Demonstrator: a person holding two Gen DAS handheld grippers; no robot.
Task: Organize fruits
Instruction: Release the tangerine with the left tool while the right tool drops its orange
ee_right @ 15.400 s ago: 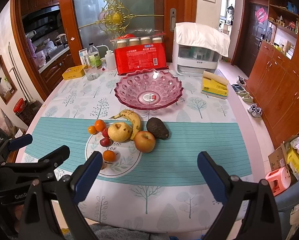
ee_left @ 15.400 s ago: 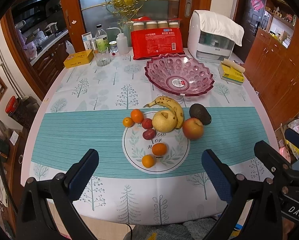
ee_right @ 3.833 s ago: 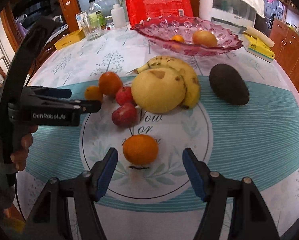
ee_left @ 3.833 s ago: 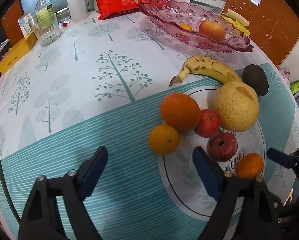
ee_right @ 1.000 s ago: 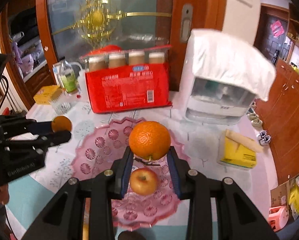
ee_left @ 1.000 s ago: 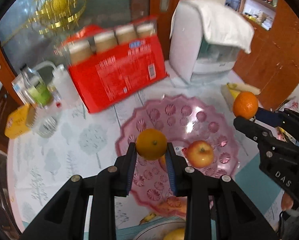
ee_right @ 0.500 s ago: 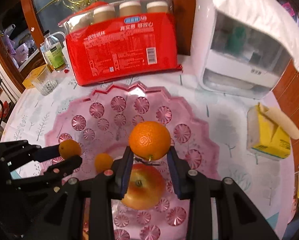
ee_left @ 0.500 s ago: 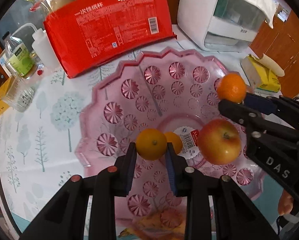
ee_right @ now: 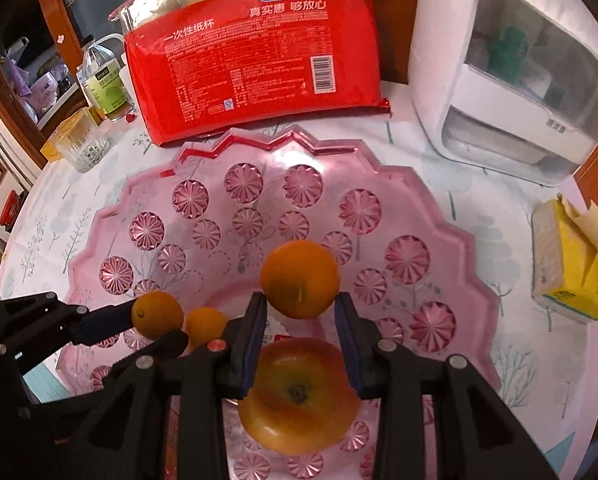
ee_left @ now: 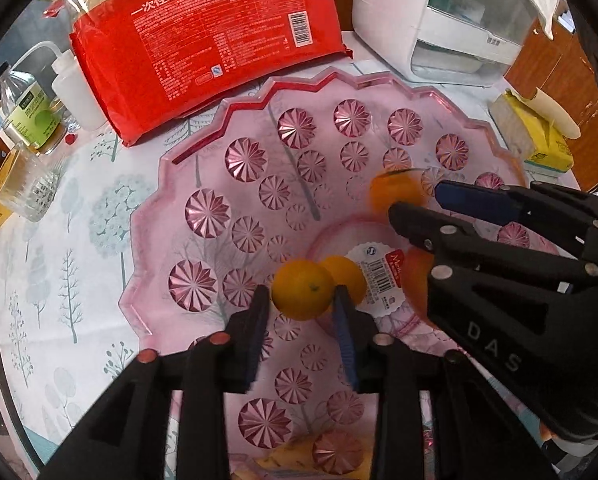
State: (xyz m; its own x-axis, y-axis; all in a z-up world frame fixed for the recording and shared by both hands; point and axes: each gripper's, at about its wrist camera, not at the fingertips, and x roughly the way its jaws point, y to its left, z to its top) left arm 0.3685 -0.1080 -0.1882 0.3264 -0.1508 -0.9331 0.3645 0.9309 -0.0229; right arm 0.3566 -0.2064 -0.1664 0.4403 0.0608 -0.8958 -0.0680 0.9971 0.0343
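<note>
A pink faceted bowl with a scalloped rim serves as the landmark. Over its centre, a small orange sits pinched between the left gripper fingers, just beside a second small orange lying on the bowl's floor next to the sticker. A larger orange is clamped in the right gripper, above the bowl's inner slope (blurred in the left view). A red-yellow apple rests stem-up in the bowl's near side.
</note>
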